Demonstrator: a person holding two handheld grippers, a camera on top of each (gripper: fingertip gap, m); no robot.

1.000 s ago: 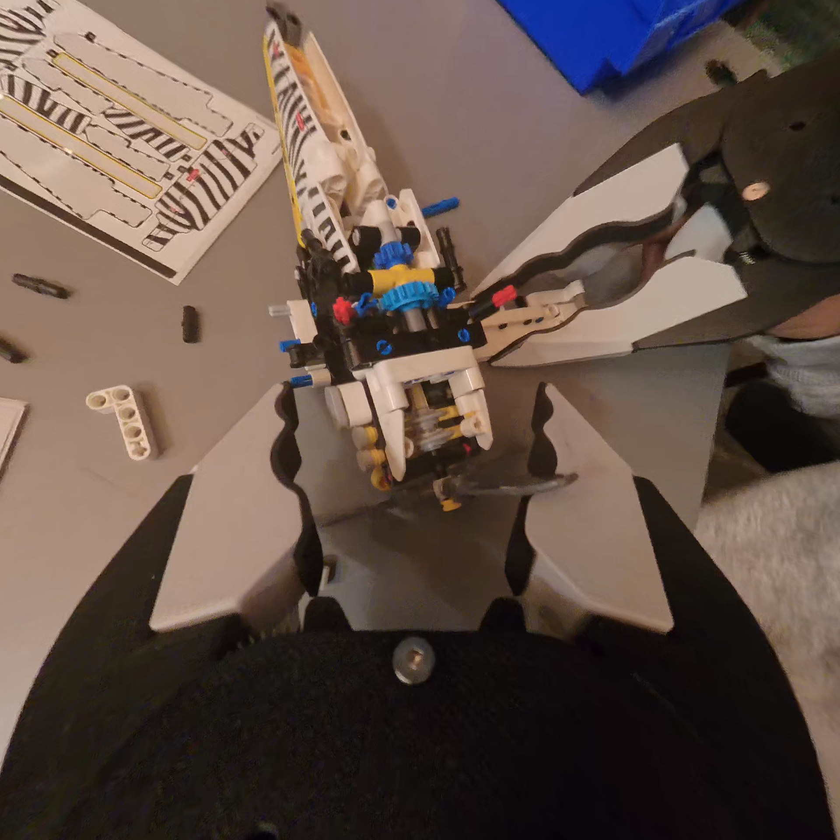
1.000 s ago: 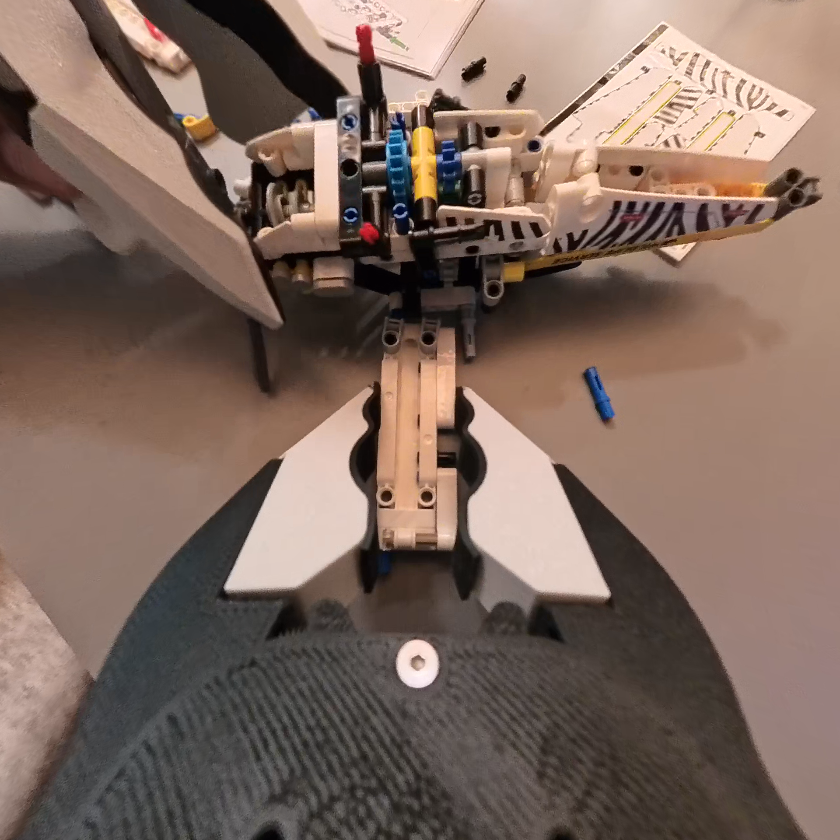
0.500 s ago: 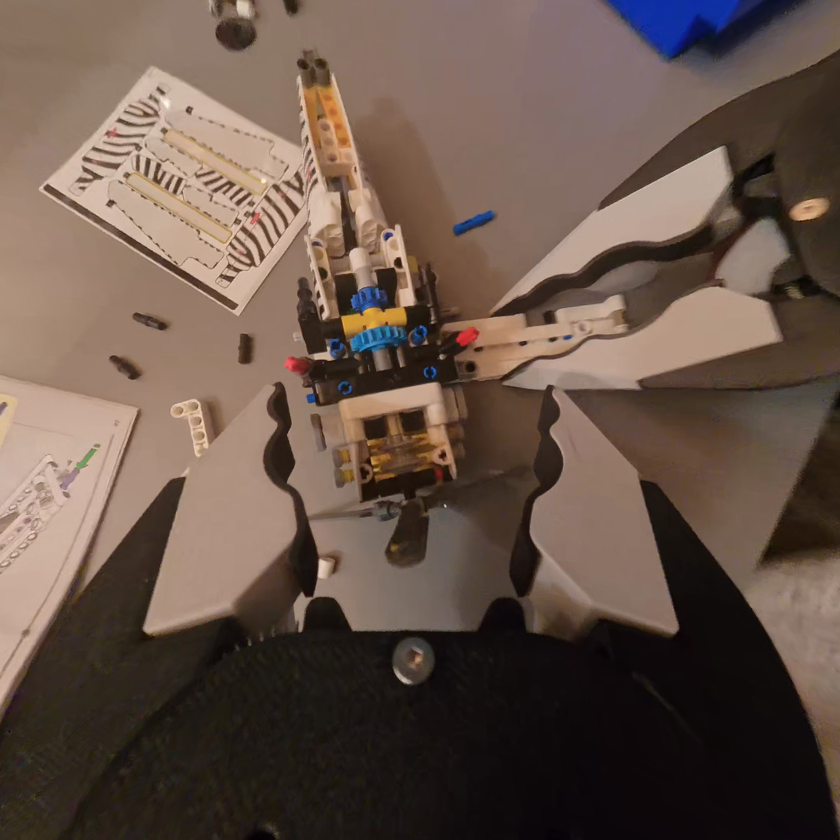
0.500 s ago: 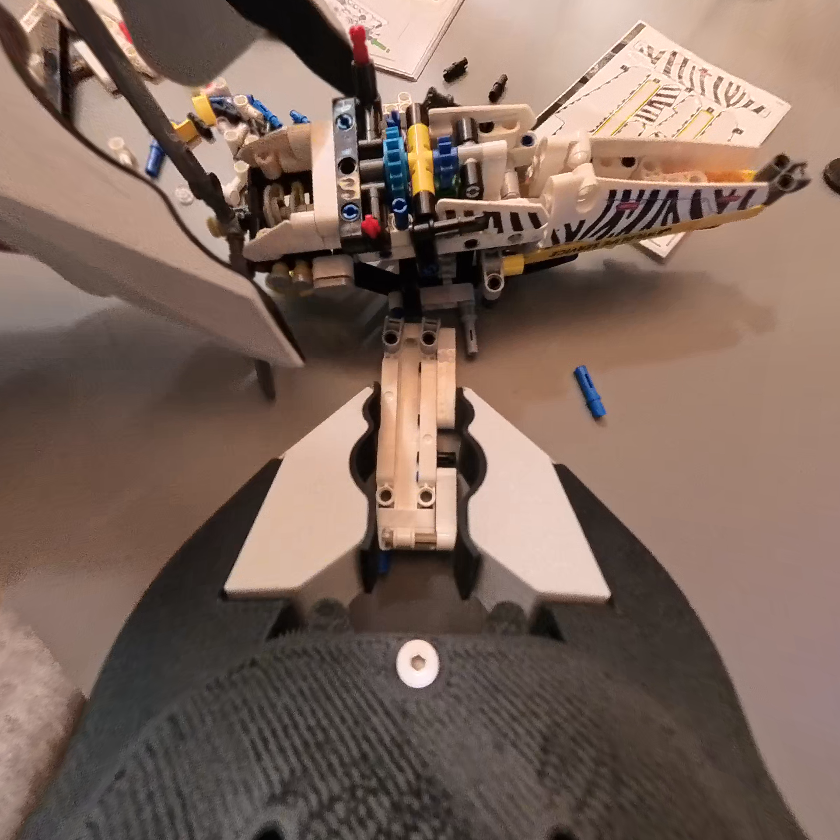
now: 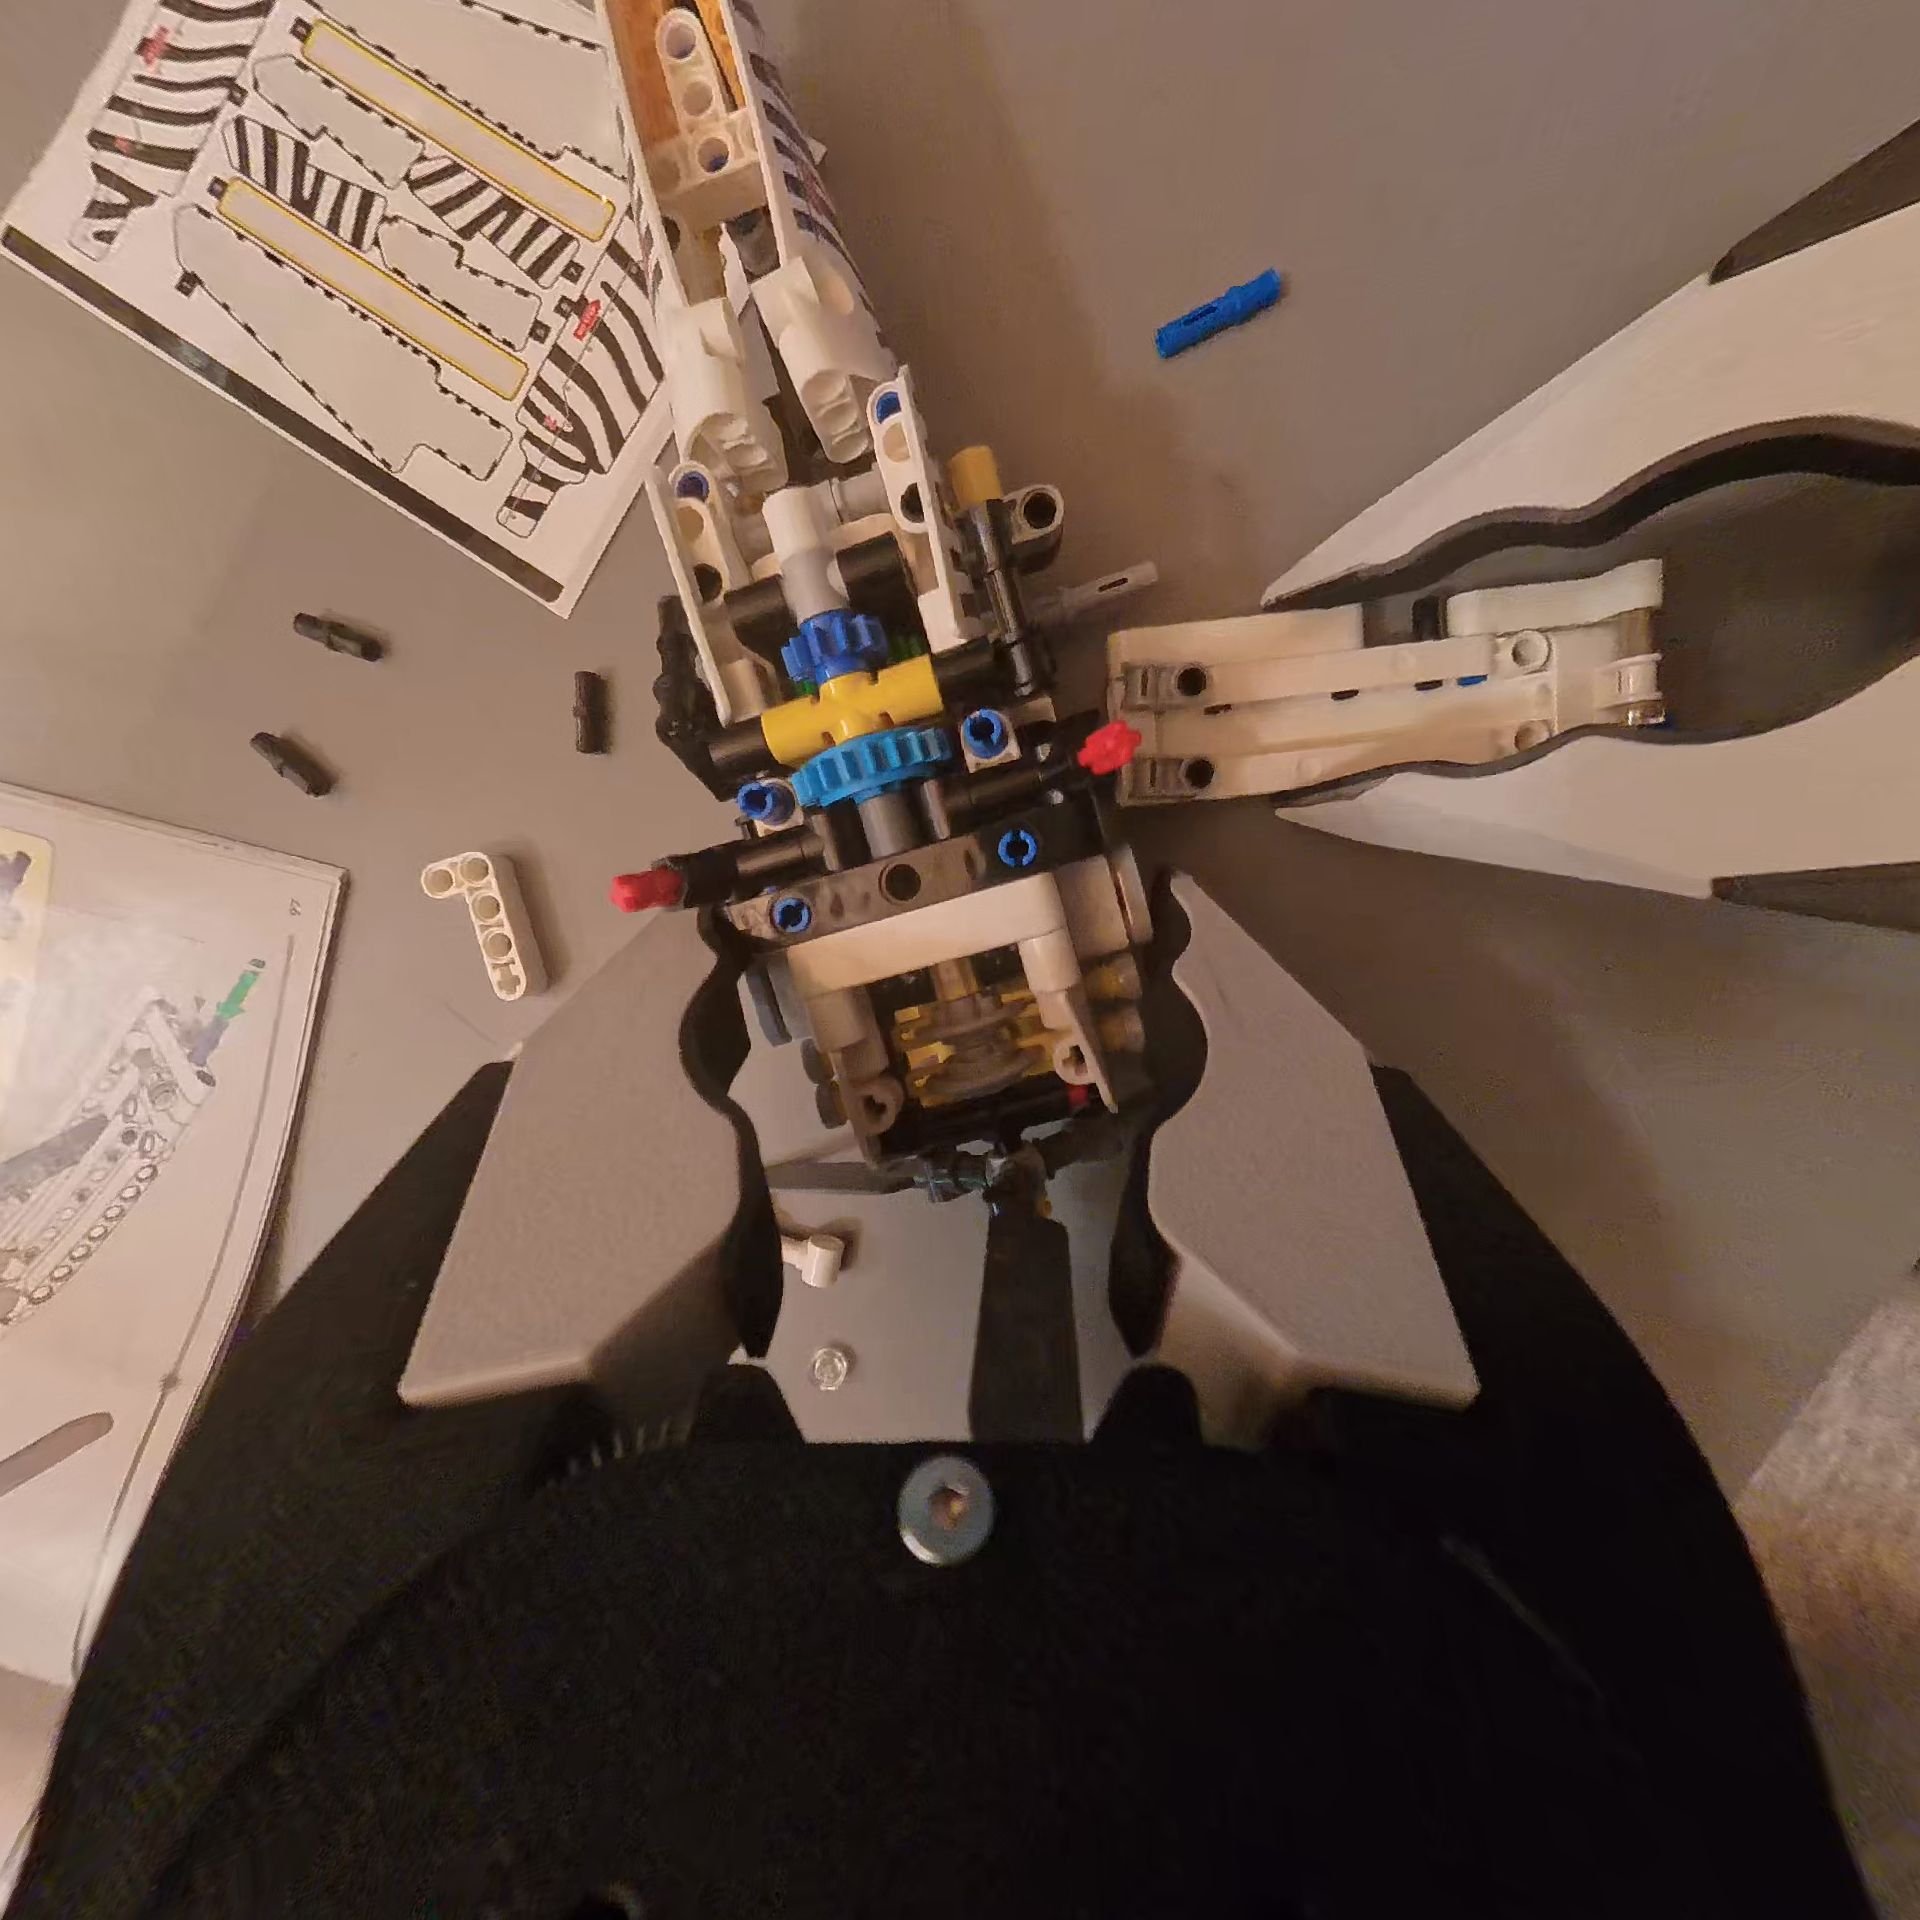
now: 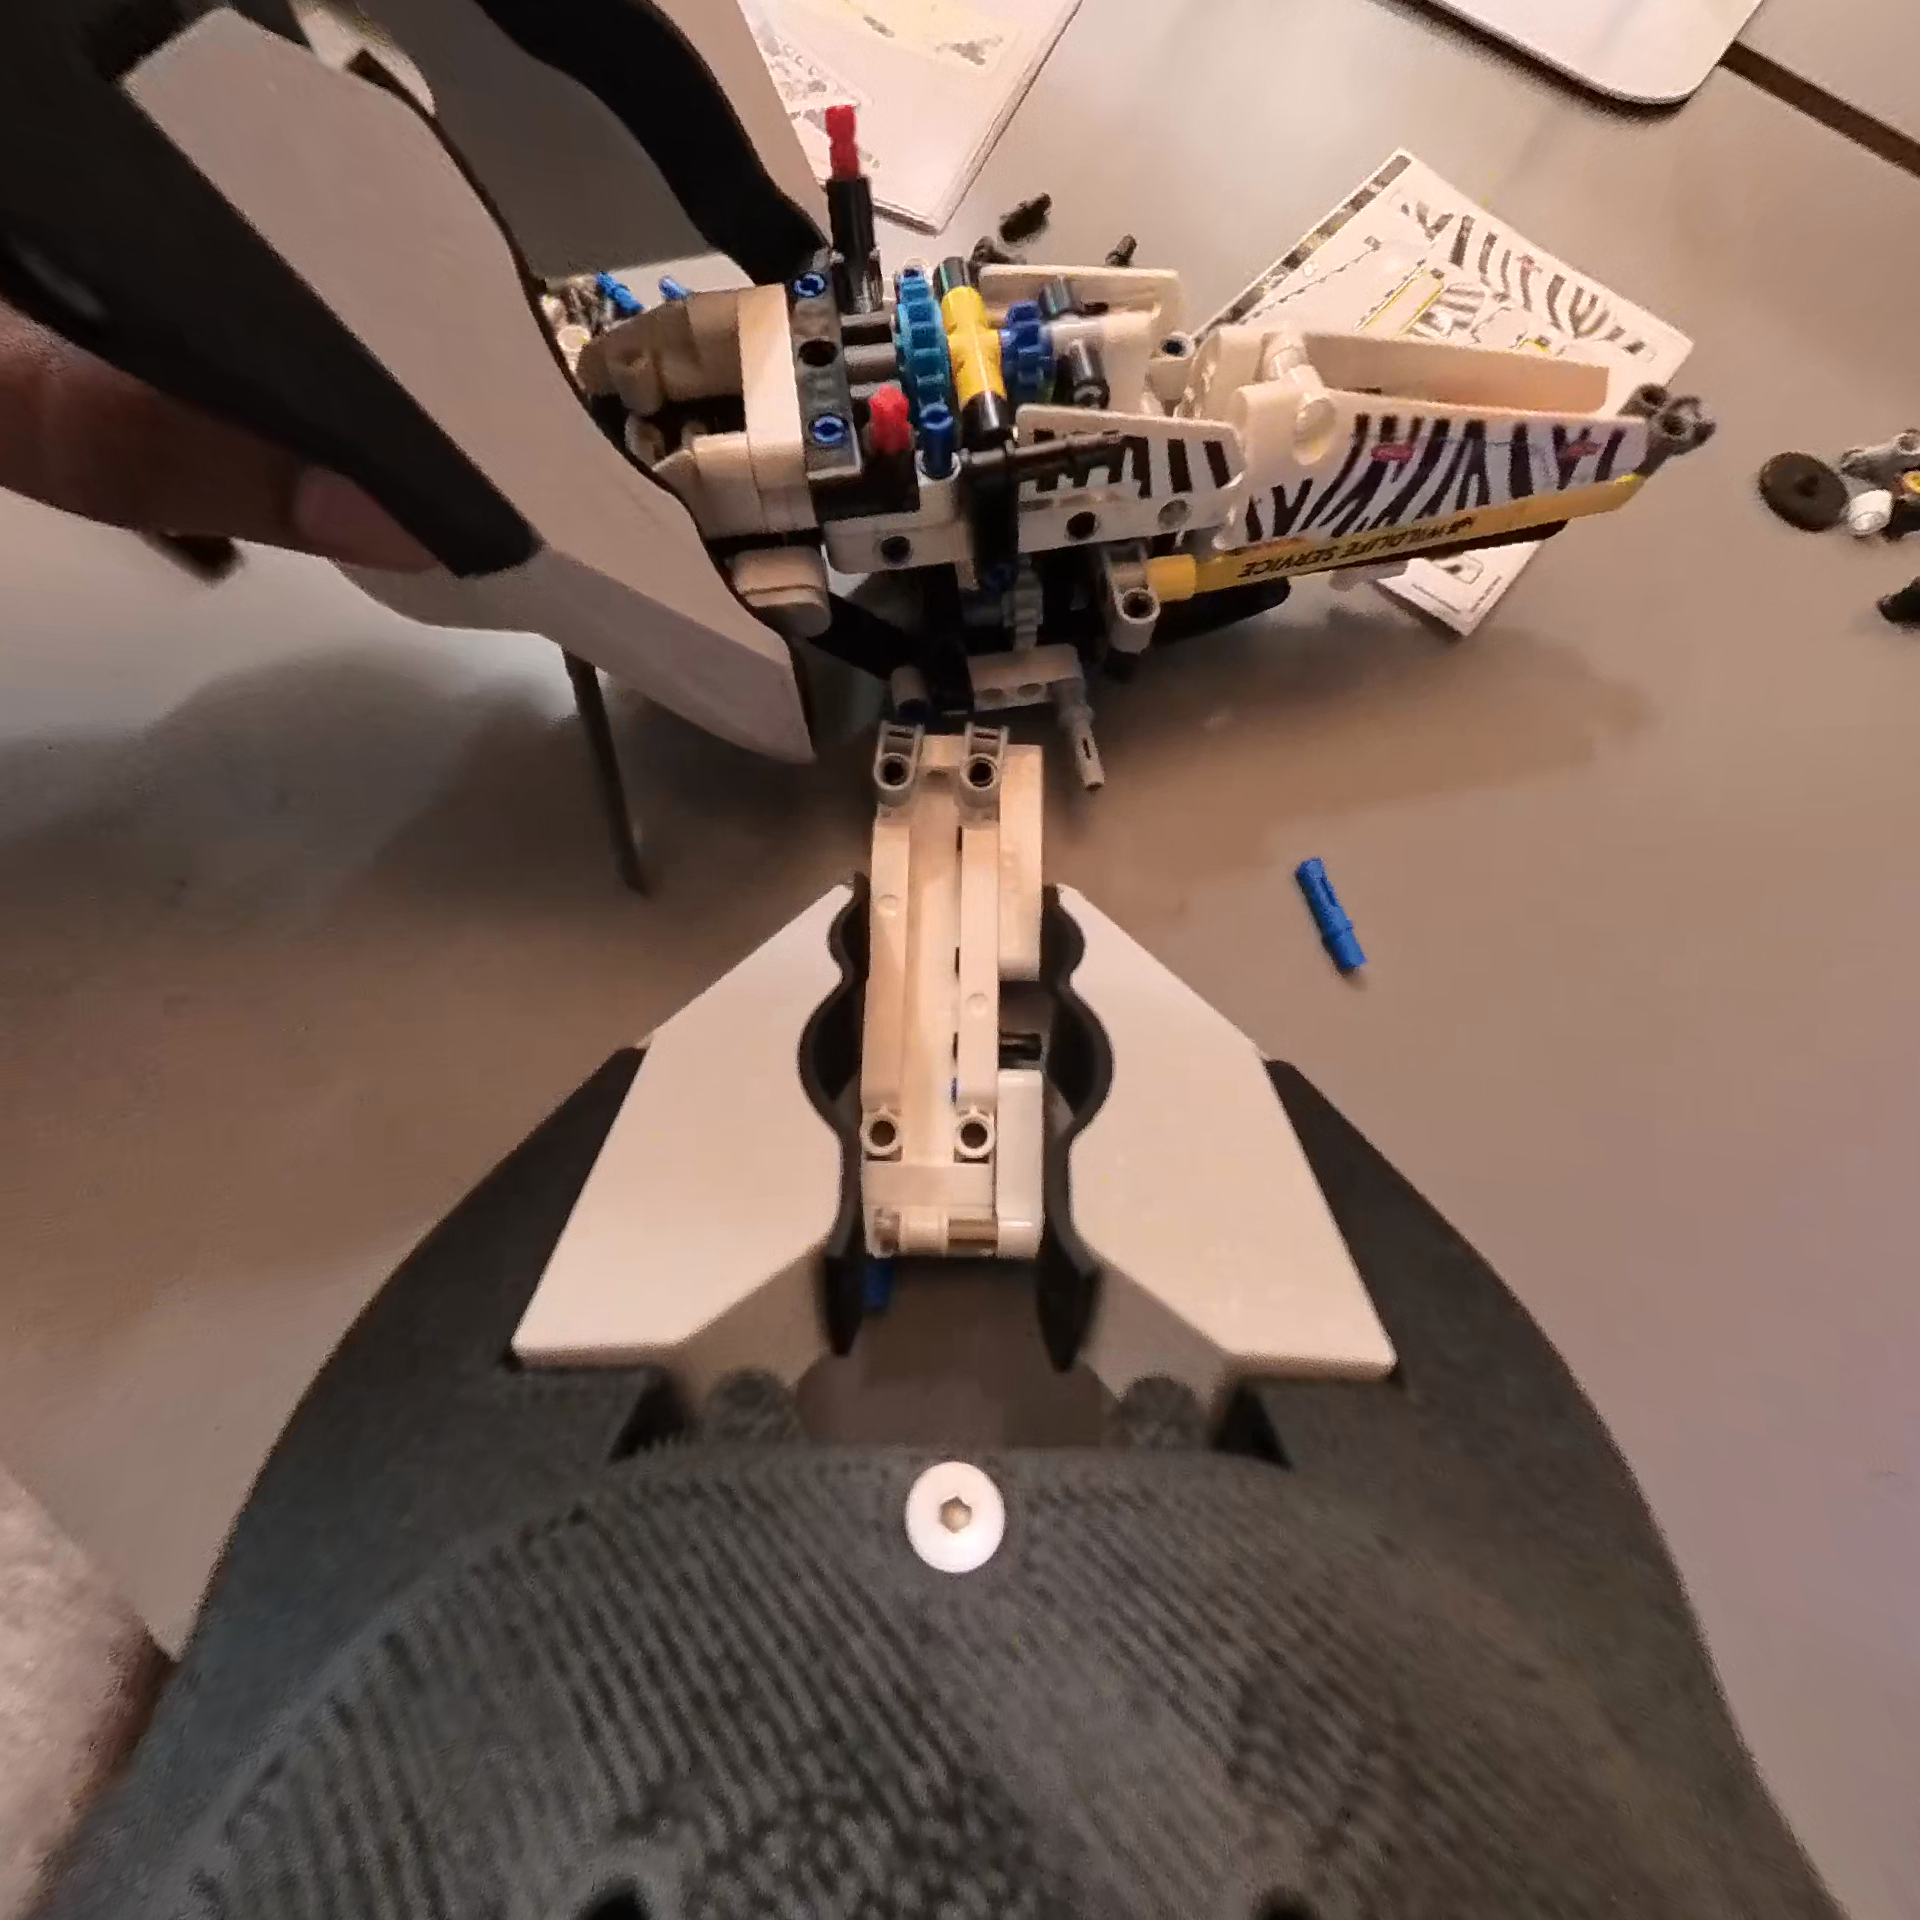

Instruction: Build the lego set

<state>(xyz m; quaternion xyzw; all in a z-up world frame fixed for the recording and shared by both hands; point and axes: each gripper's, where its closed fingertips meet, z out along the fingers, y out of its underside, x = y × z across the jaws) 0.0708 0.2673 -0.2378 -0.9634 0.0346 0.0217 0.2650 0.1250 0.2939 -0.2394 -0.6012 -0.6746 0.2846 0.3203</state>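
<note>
The lego model (image 5: 862, 727), a white body with zebra-striped panels, blue gears and a yellow hub, lies on the grey table. My left gripper (image 5: 940, 914) is shut on the model's front end, with a pad against each side. My right gripper (image 6: 956, 894) is shut on a white beam sub-assembly (image 6: 951, 997). The sub-assembly's grey-tipped end meets the side of the model (image 6: 1039, 468). In the left wrist view the right gripper (image 5: 1273, 712) comes in from the right with the sub-assembly (image 5: 1351, 696). A left finger (image 6: 468, 416) hides the model's front in the right wrist view.
A zebra sticker sheet (image 5: 343, 239) lies behind the model and an instruction booklet (image 5: 135, 1091) lies at the left. A blue pin (image 5: 1216, 312), a white L-beam (image 5: 483, 925) and black pins (image 5: 338, 636) lie loose. More parts (image 6: 1808, 488) sit far right. The table edge and carpet (image 5: 1849, 1455) are close. The left gripper is farther from the blue pin (image 5: 1216, 312), some 11 cm, than the right, some 6 cm. It turns up in the right wrist view (image 6: 1327, 911) as well.
My left gripper has moved forward and closed around the model's front end. The right gripper still holds the white sub-assembly against the model's side.
</note>
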